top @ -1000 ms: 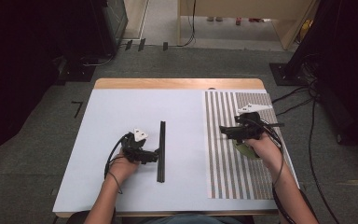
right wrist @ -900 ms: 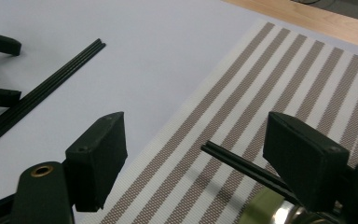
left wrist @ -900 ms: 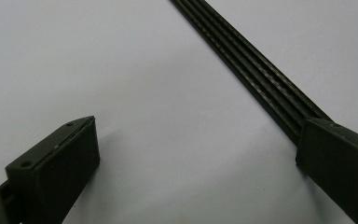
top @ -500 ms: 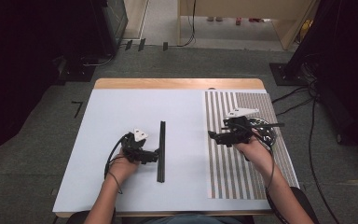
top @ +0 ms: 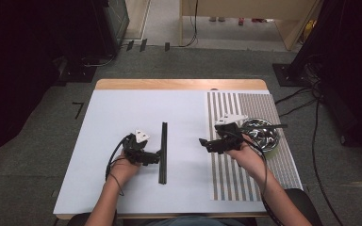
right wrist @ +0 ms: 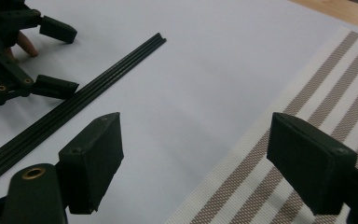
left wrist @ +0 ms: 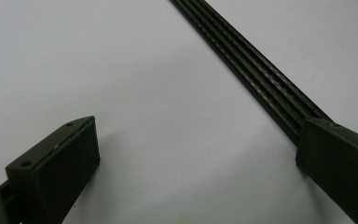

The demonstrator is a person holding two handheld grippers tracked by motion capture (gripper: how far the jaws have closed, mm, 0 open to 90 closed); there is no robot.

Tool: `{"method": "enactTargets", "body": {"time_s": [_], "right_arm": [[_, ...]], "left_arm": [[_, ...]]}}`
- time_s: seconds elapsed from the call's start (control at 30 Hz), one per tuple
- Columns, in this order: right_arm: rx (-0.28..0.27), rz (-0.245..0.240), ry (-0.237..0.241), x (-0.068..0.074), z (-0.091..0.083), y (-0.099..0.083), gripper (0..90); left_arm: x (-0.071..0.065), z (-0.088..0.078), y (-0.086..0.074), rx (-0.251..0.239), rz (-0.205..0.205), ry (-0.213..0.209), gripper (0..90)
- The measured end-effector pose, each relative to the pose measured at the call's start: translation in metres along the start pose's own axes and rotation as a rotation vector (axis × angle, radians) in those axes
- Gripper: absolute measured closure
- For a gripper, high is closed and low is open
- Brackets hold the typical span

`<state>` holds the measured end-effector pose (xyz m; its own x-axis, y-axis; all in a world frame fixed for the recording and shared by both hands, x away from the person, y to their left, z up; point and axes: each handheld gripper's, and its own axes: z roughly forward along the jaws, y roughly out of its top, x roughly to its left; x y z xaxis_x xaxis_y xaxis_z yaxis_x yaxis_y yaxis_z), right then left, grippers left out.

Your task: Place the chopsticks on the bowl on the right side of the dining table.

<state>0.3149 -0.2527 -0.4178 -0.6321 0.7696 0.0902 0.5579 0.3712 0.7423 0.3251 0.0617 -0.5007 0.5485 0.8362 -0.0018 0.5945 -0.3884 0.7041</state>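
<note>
My left gripper [top: 156, 157], jaws spread, touched the black rail [top: 163, 151] lying mid-table; my right gripper [top: 202, 143], jaws apart, held nothing. The high view added a metal bowl [top: 262, 133] on the striped mat [top: 245, 174].

Long black ribbed rail [top: 163, 151], lying flat, lengthwise on the white tabletop, left of centre

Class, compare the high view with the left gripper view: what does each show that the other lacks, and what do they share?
High view alone: the striped mat, the metal bowl on it, the open right gripper, both forearms and the floor beyond. Left gripper view alone: the long grooves along the black bar, seen close, with one jaw at its edge. Shared: the bar, the white table cover and the open left gripper.
</note>
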Motion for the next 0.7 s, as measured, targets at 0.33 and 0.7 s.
{"method": "enactTargets", "body": {"time_s": [0.33,0.7], "right_arm": [[0.008,-0.032,0.031,0.018,0.012,-0.003,18.6],[0.025,-0.050,0.050,0.029,0.029,-0.010,19.3]], "left_arm": [[0.000,0.000,0.000,-0.001,0.000,0.000,0.0],[0.000,0.000,0.000,0.001,0.003,0.001,0.0]]}}
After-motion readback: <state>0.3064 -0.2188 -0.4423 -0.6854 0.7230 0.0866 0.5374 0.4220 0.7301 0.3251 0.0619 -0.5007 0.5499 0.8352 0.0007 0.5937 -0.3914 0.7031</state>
